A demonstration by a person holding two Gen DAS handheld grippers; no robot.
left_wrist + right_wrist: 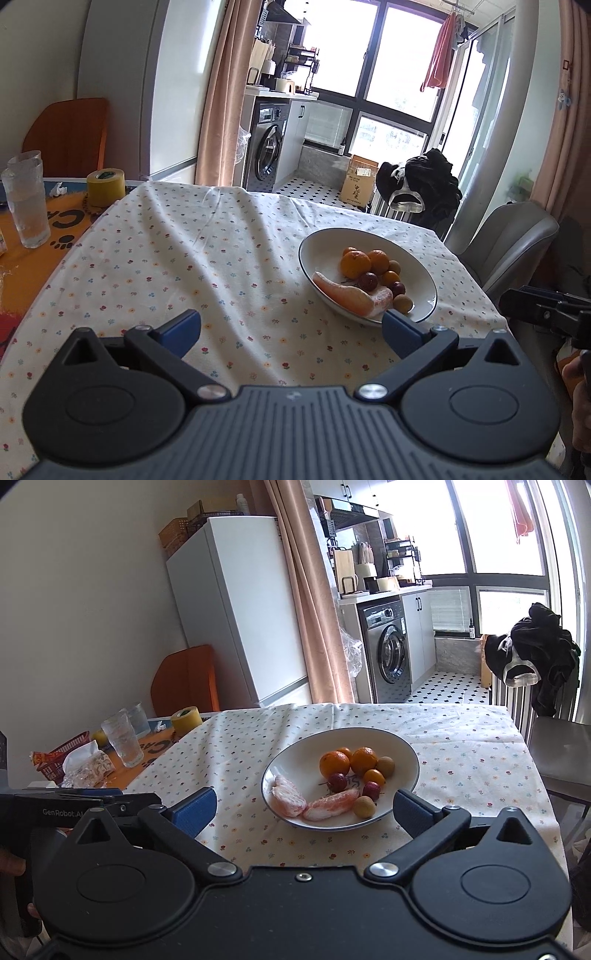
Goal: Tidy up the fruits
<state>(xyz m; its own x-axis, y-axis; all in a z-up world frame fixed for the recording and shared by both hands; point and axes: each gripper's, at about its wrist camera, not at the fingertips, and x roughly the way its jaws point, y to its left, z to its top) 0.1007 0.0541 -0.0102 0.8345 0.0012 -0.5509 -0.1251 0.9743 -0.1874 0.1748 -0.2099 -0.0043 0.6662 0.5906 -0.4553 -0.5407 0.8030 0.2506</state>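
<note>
A white bowl (402, 760) with a dark rim sits on the tabletop (461, 746), which is covered by a cloth printed with small flowers. All the fruit lies inside the bowl: two oranges (334, 764) side by side at the back with a smaller orange fruit behind them, a kumquat (374, 777) in the middle, two dark red lychees (337, 781), two yellow-brown longans (364, 807), and two peeled pomelo segments (334, 805) along the near rim.

The right claw (304, 808) hangs released just short of the bowl, its blue fingers (195, 810) spread wide and holding nothing; in its own view the bowl lies between and just beyond the fingertips. The left claw (291, 330) is also released and empty, over bare cloth, with the bowl (424, 280) ahead and to its right; the right fingertip overlaps the bowl's near rim in that view, though contact cannot be judged.

At the far left of the tabletop stand drinking glasses (123, 743) and a roll of yellow tape (186, 720), well apart from the bowl.
</note>
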